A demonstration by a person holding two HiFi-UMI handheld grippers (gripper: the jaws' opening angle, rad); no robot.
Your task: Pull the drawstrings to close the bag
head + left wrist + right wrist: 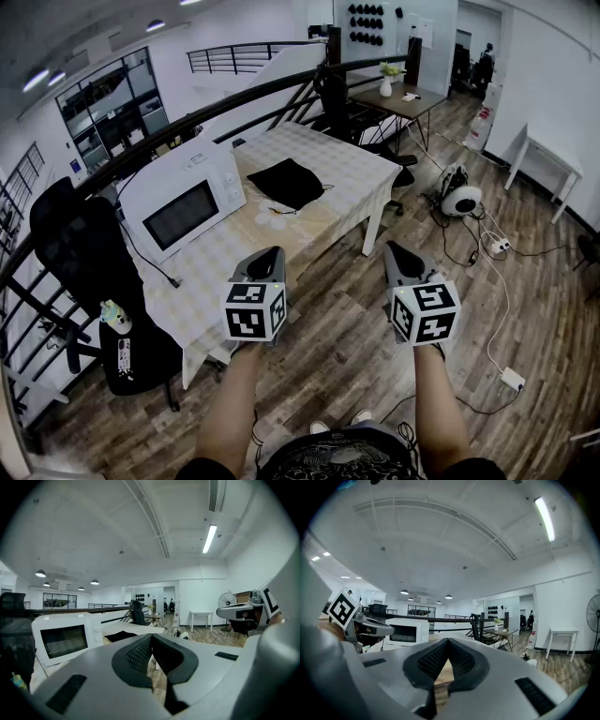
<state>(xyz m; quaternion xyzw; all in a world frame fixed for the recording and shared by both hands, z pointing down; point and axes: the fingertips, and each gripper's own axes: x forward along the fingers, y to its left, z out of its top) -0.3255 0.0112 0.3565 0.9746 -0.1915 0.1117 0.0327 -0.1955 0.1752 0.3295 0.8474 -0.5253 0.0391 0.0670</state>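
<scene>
Two grippers are held side by side at waist height by a person standing on a wood floor [525, 319], short of a table [347, 155] with a checked cloth. The left gripper [272, 253] has its jaws pressed together with nothing between them. The right gripper [394, 248] is likewise closed and empty. Both point forward toward the table. This looks like a ready stance, with the jaws kept together because nothing is within reach to grasp. The bag [289, 183], black and lying flat, rests on the table to the right of a white microwave [183, 206]. It sits well apart from both grippers, ahead of them and roughly between their lines, a little nearer the left one. In the left gripper view it shows as a dark patch just beyond the jaw tips. Its drawstrings are too small to make out, and a pale item at its near edge cannot be identified. The task appears not yet begun.
</scene>
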